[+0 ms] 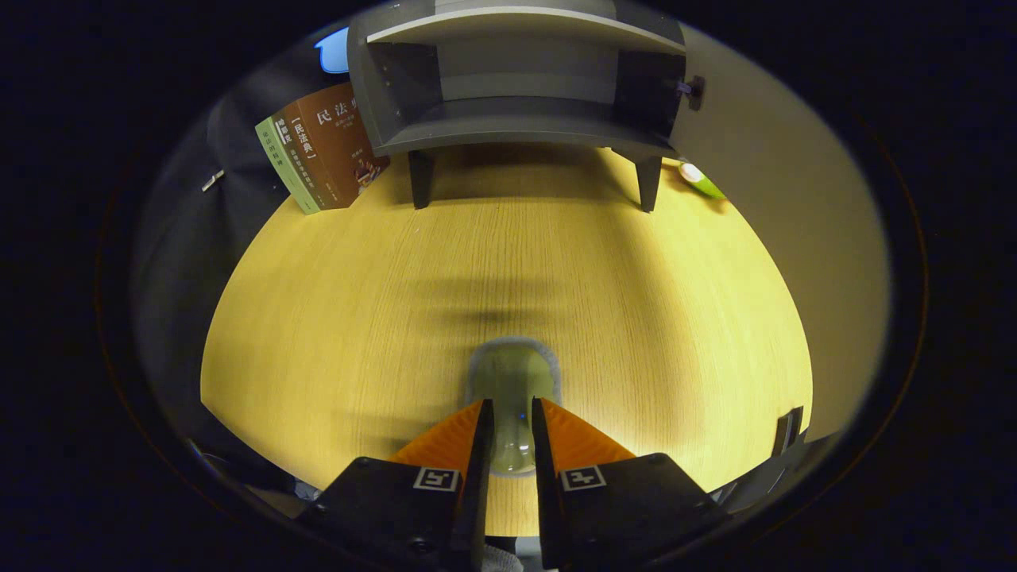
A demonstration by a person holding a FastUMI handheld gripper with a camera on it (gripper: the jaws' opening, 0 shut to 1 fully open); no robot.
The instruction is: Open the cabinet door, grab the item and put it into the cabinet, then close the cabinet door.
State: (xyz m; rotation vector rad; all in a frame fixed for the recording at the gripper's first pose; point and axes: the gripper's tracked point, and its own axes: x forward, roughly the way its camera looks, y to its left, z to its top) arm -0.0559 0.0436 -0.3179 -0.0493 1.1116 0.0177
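The mouse (512,389), a rounded grey one, sits between the fingers of the gripper (508,433), which look closed on its two sides, above the wooden tabletop (636,302). Beyond them the grey cabinet (516,119) stands on short legs with its door (763,143) swung open to the right and its shelf bare. Carrying it well, I judge, means keeping the squeeze steady, travelling level and straight, clearing the front lip, and setting it deep enough that the door shuts freely.

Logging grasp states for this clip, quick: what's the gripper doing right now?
Gripper: closed on the grey mouse-shaped item between its fingers, above the wooden table; the cabinet ahead stands open.
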